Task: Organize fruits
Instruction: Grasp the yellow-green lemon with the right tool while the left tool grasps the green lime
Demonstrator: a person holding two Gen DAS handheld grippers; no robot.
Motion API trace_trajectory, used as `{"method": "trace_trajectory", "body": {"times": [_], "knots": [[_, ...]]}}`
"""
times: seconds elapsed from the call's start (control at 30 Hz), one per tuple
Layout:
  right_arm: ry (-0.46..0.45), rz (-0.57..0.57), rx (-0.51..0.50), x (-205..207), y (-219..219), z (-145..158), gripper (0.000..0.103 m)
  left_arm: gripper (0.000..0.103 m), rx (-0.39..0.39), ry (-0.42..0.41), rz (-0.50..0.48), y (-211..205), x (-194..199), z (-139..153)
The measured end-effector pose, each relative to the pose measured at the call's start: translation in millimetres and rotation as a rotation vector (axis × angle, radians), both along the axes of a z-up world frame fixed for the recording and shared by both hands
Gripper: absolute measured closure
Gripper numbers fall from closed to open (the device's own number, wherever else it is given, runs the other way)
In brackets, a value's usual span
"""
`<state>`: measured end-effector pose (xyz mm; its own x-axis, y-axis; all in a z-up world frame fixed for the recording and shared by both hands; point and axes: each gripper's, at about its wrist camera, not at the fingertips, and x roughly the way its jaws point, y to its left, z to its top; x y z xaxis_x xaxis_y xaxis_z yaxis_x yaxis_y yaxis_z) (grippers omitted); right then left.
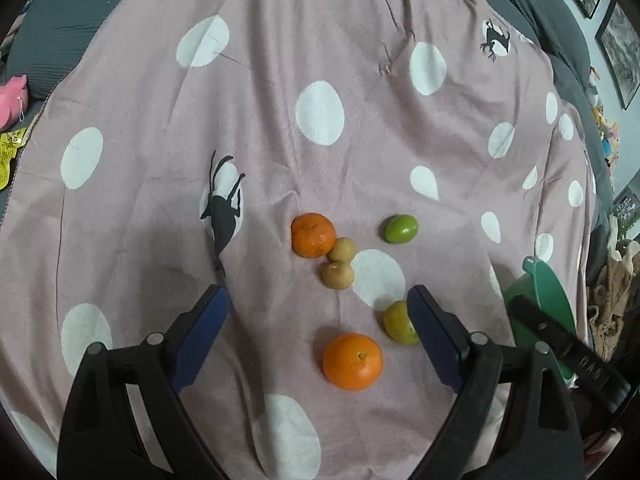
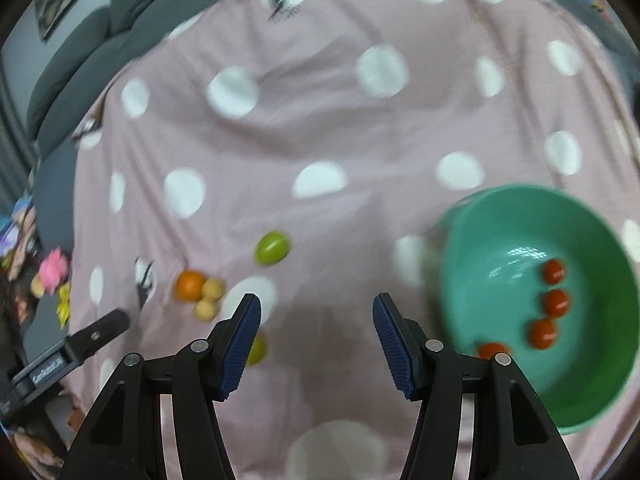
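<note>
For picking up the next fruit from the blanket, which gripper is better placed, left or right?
Left. The left gripper is open with the big orange between its fingers. The right gripper is open over bare blanket beside the green bowl.

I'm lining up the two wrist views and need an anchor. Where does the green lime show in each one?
Left wrist: the green lime lies right of centre on the pink blanket, apart from the other fruit.
Right wrist: the same lime lies left of centre, blurred.
Shared landmark: the orange with two small tan fruits touching it.
</note>
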<state>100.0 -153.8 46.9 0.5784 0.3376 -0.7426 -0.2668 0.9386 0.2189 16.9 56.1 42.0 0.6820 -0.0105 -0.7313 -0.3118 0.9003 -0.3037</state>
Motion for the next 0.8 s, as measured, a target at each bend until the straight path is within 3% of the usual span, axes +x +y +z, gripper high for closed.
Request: {"method": "trace_trajectory", "body": {"times": [0.1, 0.33, 0.8], "knots": [[0.045, 0.051, 0.011, 2, 14, -14, 0.044, 0.015, -0.005, 0.000, -0.010, 0, 3, 0], [0.143, 0.130, 0.008, 12, 44, -44, 0.048, 0.032, -0.042, 0.016, -0.020, -1, 8, -4], [0.170, 0.188, -0.098, 12, 71, -75, 0.066, 0.034, -0.059, 0.024, -0.031, -4, 13, -5]]}}
